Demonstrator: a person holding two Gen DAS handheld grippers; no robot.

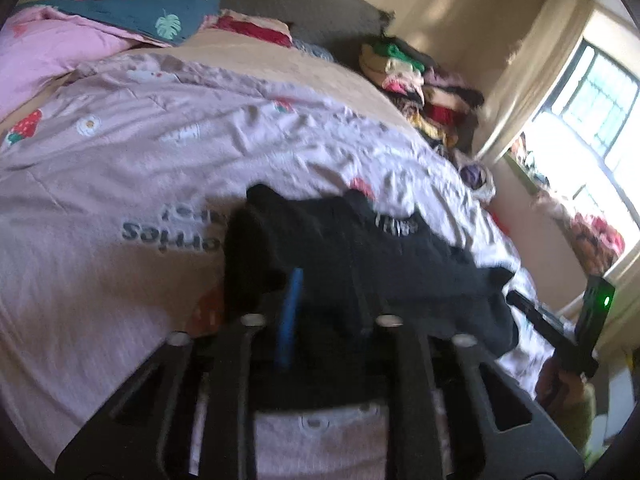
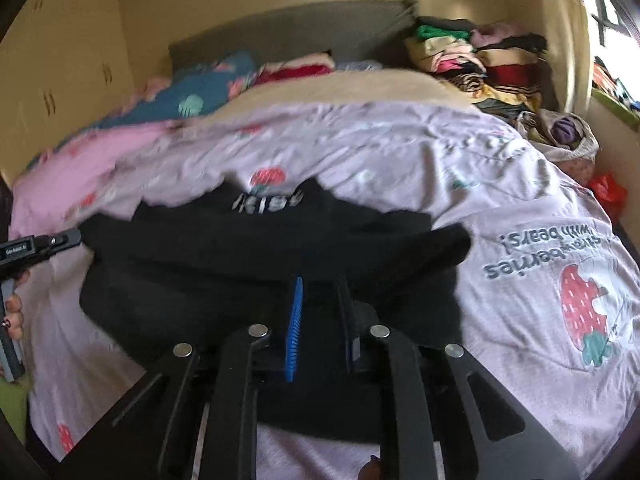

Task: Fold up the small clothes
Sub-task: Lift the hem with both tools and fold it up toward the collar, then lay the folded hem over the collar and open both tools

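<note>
A black garment (image 2: 256, 268) lay spread on the pink strawberry-print bedcover (image 2: 400, 152), filling the lower centre of both views. The left hand-held gripper (image 1: 320, 300) was clamped on the garment's near edge, fingers nearly together on the cloth. The right hand-held gripper (image 2: 320, 312) likewise pinched the dark fabric. A pile of clothes (image 2: 480, 64) sat at upper right.

Pink strawberry quilt (image 1: 140, 152), clothes pile (image 2: 480, 64)
</note>
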